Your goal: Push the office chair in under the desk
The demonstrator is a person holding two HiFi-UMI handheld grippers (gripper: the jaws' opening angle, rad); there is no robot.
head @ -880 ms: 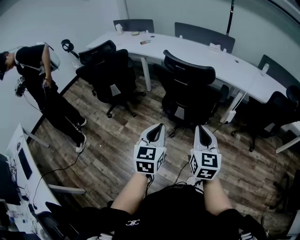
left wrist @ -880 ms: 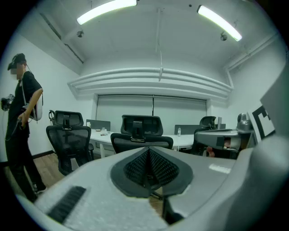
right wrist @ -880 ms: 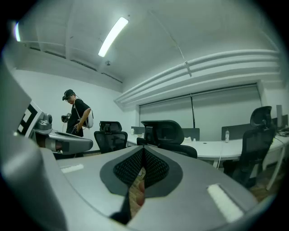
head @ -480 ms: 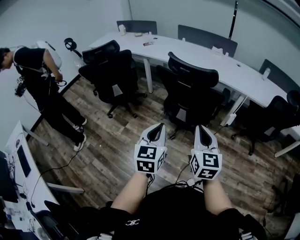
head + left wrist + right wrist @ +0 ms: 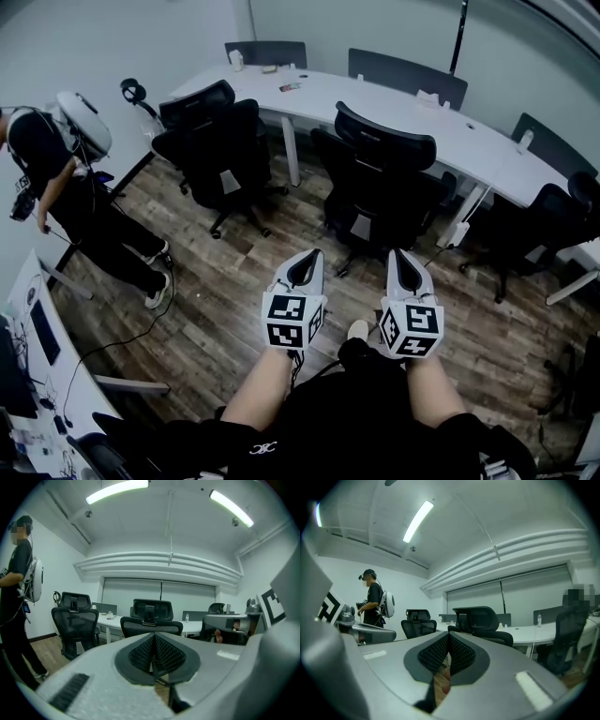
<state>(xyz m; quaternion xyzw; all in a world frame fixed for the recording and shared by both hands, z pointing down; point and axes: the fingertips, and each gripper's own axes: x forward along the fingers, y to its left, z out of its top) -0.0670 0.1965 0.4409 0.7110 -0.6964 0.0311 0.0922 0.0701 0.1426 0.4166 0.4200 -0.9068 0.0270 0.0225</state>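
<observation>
A black office chair [image 5: 380,183] stands out from the long white desk [image 5: 412,117], its back toward me; it also shows ahead as the chair [image 5: 151,618] in the left gripper view and as the chair [image 5: 480,620] in the right gripper view. My left gripper [image 5: 305,265] and right gripper [image 5: 405,265] are held side by side in front of my body, short of the chair and touching nothing. Both have their jaws shut with nothing between them.
Another black chair [image 5: 220,141] stands to the left, out from the desk. More chairs [image 5: 539,220] sit at the right. A person [image 5: 56,178] with a white backpack stands at the left wall. A side table [image 5: 42,347] and floor cables [image 5: 122,333] lie at the near left.
The person at the left has bent and shifted further left. My view has drifted slightly; both grippers stay shut in about the same place.
</observation>
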